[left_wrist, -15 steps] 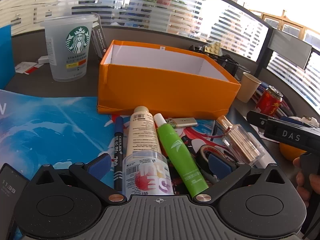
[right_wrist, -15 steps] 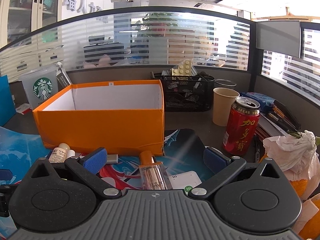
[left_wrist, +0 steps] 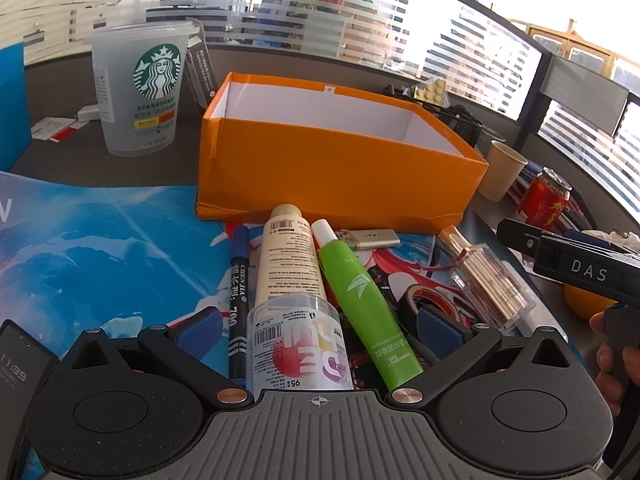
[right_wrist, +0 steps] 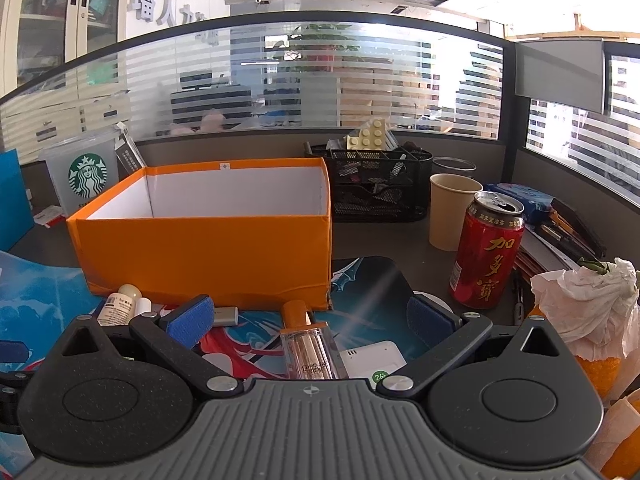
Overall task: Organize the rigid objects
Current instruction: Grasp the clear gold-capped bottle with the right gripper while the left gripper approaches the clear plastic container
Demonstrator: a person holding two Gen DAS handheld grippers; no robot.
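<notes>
A clear lidded jar point(left_wrist: 298, 346), cream bottle point(left_wrist: 290, 258) and green tube point(left_wrist: 364, 300) lie between the left tongs point(left_wrist: 318, 326), whose jaws stand apart. The right tongs point(right_wrist: 312, 320), also apart, straddle a clear perfume bottle point(right_wrist: 308, 346). Beyond both sits the orange box point(left_wrist: 336, 168).

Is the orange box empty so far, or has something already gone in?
Cannot tell for certain. The orange box is open-topped and only bare white inner walls show; its floor is hidden in both views.
</notes>
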